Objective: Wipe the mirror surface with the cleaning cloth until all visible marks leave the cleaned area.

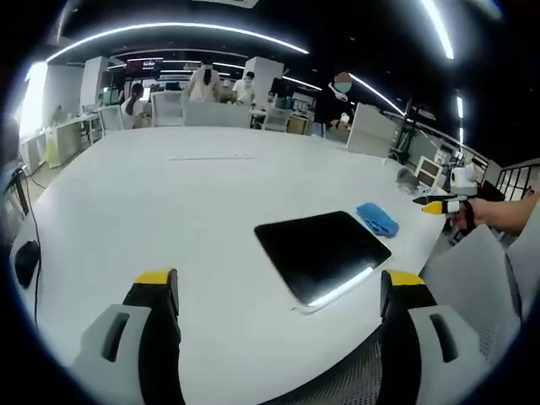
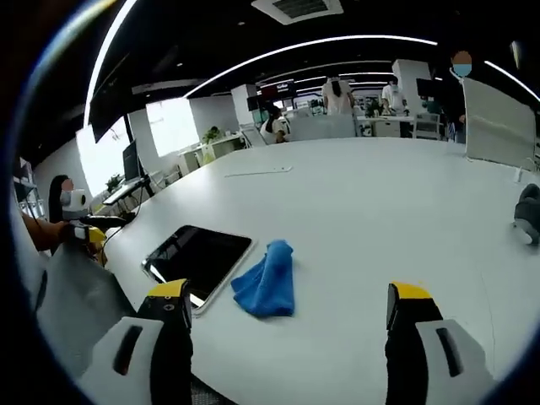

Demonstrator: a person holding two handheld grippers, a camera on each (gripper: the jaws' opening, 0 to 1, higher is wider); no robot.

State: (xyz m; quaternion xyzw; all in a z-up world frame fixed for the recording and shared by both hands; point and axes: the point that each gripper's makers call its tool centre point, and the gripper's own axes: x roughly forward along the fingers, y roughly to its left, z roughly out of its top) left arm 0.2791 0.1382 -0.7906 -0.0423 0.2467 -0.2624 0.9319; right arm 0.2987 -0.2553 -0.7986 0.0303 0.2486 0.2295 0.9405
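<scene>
A dark rectangular mirror (image 1: 322,253) lies flat on the white table (image 1: 169,194), near its front edge. A crumpled blue cleaning cloth (image 1: 377,218) rests just beyond the mirror's far right corner. My left gripper (image 1: 278,295) hovers open in front of the mirror, nothing between its jaws. In the right gripper view the cloth (image 2: 267,282) lies close ahead, touching the mirror (image 2: 197,256) on its left. My right gripper (image 2: 287,308) is open just short of the cloth. The right gripper (image 1: 447,205) also shows at the far right of the left gripper view, the left gripper (image 2: 84,224) at the left of the right gripper view.
A grey chair back (image 1: 481,287) stands at the table's edge beside the mirror. A dark object (image 2: 530,213) lies on the table at the far right. A white partition (image 2: 499,114) stands at the back. Several people stand at distant desks.
</scene>
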